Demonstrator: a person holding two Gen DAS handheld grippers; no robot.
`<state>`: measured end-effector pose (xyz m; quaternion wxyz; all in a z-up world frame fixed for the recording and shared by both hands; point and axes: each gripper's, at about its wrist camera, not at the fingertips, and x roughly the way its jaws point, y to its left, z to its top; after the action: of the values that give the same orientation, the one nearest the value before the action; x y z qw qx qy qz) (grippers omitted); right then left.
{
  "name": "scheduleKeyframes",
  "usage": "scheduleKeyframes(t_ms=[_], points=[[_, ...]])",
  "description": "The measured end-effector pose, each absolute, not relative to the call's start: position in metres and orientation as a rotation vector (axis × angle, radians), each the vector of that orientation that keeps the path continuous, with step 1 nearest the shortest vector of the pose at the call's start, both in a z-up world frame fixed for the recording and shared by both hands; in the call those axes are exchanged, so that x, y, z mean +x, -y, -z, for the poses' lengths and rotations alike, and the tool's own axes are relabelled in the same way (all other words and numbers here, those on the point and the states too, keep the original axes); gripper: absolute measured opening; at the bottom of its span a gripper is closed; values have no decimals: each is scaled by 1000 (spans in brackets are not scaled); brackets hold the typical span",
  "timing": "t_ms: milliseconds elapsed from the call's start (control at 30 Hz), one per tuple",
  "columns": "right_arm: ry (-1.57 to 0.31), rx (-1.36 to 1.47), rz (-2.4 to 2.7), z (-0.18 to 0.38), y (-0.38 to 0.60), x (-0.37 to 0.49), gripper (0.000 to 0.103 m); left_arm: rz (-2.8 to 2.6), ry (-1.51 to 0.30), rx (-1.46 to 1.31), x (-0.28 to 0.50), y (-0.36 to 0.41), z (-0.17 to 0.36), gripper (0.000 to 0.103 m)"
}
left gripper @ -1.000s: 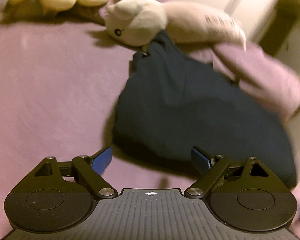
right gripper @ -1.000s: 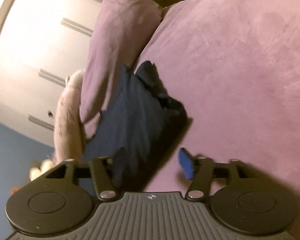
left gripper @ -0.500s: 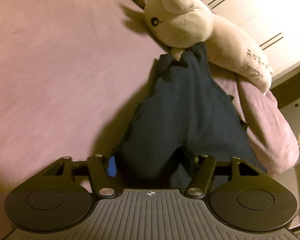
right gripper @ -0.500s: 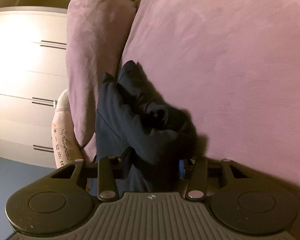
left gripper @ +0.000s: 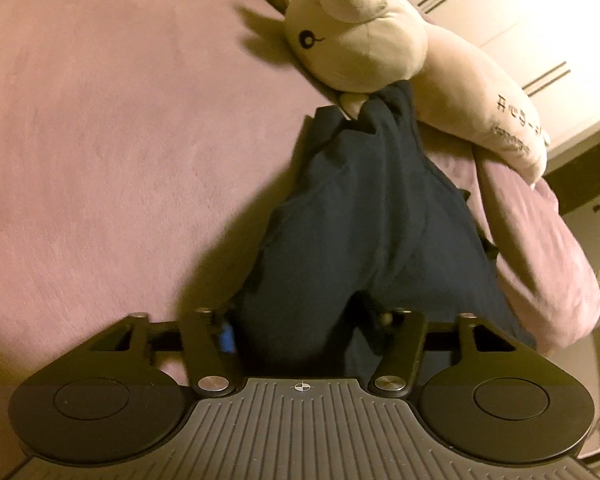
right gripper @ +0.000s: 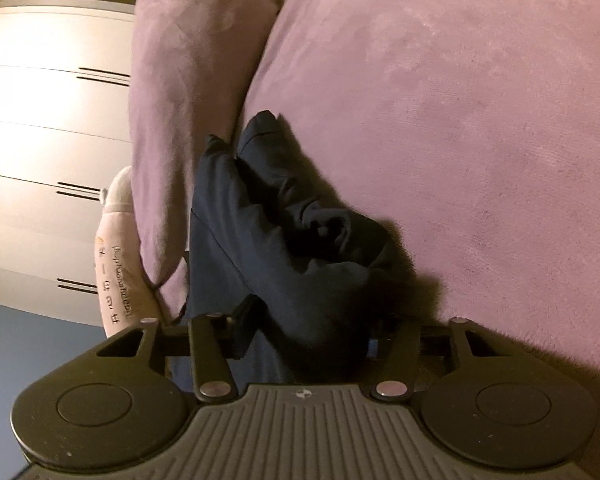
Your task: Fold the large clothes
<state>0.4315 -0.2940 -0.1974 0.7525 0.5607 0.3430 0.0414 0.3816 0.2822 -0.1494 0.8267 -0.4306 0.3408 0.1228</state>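
The left gripper [left gripper: 304, 330] has a bunched end of the dark garment [left gripper: 364, 236] between its fingers, which are closed in on the cloth; the blue pad of the left finger [left gripper: 227, 336] shows at the cloth's edge, while the right finger is buried under a fold. Ahead of these fingers the garment runs as a narrowing heap to a crumpled tip that touches the underside of the plush toy [left gripper: 364, 44]. To the left of the fingers the pink bedspread [left gripper: 112, 152] lies bare and wide, with the garment's left edge casting a shadow on it. To the right the cloth lies against a pink pillow [left gripper: 540, 248], leaving little room on that side. Beyond the toy stands a white wardrobe [left gripper: 540, 12].

The right gripper [right gripper: 308, 336] is likewise clamped on the garment [right gripper: 260, 240]: cloth fills the gap between the fingers, the left finger [right gripper: 244, 328] pressing on a fold and only a sliver of blue pad visible on the right. Ahead of these fingers the cloth is rumpled, rising to two pointed ends against the seam between pillow [right gripper: 188, 120] and bedspread [right gripper: 460, 120]. Right of the fingers the bedspread is open all the way out. Left of them the pillow crowds the garment's edge, and past it show the toy's printed end [right gripper: 116, 272] and the wardrobe [right gripper: 40, 140].
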Motion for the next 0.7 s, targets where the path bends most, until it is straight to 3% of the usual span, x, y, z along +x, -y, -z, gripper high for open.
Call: scheduleKeyframes(t_ms=[67,167,700], points=[[-755,1172,-85,189,292,432,29,-253,-723,-906,380,-283,144,41],[-739,1096,-82,171,286,429,23,-231,-705,-871,377,-281,132,34],[-716,1010,-122,122,310,357,21,-107,-662,-809,298,-268,66,30]])
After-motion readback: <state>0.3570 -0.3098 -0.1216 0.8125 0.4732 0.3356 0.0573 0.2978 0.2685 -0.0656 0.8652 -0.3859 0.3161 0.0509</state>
